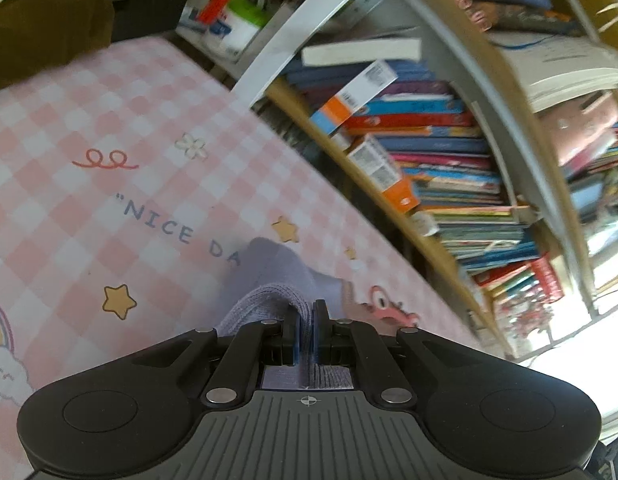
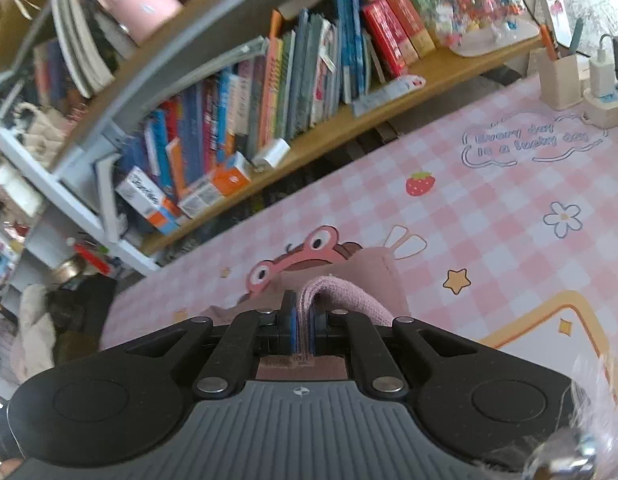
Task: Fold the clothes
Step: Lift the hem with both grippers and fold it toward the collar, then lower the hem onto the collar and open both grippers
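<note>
My left gripper (image 1: 308,320) is shut on a ribbed edge of a lavender knit garment (image 1: 269,276), which hangs down from the jaws over the pink checked mat (image 1: 109,120). My right gripper (image 2: 304,316) is shut on a ribbed pink knit edge (image 2: 341,300); more pink fabric (image 2: 365,276) hangs beyond the jaws above the mat (image 2: 489,220). Whether both edges belong to one garment cannot be told. Most of the cloth is hidden under the gripper bodies.
A bookshelf full of books (image 1: 429,152) runs along the mat's far edge (image 2: 269,100). A brown cloth (image 1: 41,24) and a box of pens (image 1: 237,20) sit past the left view's mat end. A cup holder (image 2: 559,80) and a charger strip (image 2: 605,96) stand at the right.
</note>
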`<state>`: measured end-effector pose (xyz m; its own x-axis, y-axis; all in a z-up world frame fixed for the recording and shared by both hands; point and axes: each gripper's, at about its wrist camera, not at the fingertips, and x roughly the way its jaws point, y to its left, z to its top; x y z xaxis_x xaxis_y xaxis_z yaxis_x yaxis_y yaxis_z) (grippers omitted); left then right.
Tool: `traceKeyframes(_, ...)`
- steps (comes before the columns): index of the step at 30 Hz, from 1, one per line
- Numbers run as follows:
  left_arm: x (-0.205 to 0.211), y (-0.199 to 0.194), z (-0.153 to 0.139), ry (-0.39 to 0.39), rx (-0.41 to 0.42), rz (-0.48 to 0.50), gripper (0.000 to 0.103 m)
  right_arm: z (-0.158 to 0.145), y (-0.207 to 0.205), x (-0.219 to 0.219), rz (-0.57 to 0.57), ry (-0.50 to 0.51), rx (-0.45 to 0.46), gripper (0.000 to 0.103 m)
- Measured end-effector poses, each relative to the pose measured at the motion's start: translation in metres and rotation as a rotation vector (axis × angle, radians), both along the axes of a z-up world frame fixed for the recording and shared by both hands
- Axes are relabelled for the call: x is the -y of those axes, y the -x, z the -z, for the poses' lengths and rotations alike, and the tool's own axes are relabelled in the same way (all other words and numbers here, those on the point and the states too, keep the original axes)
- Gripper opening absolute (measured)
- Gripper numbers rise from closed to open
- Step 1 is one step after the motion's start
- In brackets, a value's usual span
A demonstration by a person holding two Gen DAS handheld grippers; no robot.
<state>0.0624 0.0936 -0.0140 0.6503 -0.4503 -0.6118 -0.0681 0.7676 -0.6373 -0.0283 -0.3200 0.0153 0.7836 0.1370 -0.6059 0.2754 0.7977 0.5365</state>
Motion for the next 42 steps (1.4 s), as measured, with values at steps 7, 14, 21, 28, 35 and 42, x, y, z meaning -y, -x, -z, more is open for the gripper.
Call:
traceKeyframes(7, -0.006, -0.018, 0.004, -0.092, 0.008, 0.037, 0.047, 0.028, -0.032, 0.002, 0.054, 0.071, -0.091, 0.009)
traceKeyframes(14, -0.01, -0.025, 0.001, -0.312, 0.039, 0.101, 0.065, 0.025, -0.03, 0.002, 0.093, 0.218, -0.079, 0.039)
traceKeyframes(21, 0.026, -0.026, 0.002, -0.42, 0.205, 0.28, 0.065, 0.028, -0.039, -0.022, -0.076, 0.488, -0.076, 0.043)
traceKeyframes(28, 0.065, -0.037, 0.009, -0.598, 0.302, 0.399, 0.064, 0.022, -0.034, -0.039, -0.18, 0.616, 0.009, 0.048)
traceKeyframes(35, 0.059, -0.047, 0.014, -0.572, 0.288, 0.381, 0.06, 0.036, -0.037, -0.037, -0.273, 0.694, -0.024, 0.051)
traceKeyframes(42, 0.067, -0.056, 0.017, -0.535, 0.305, 0.486, 0.004, 0.058, -0.076, -0.025, -0.282, 0.699, -0.124, 0.004)
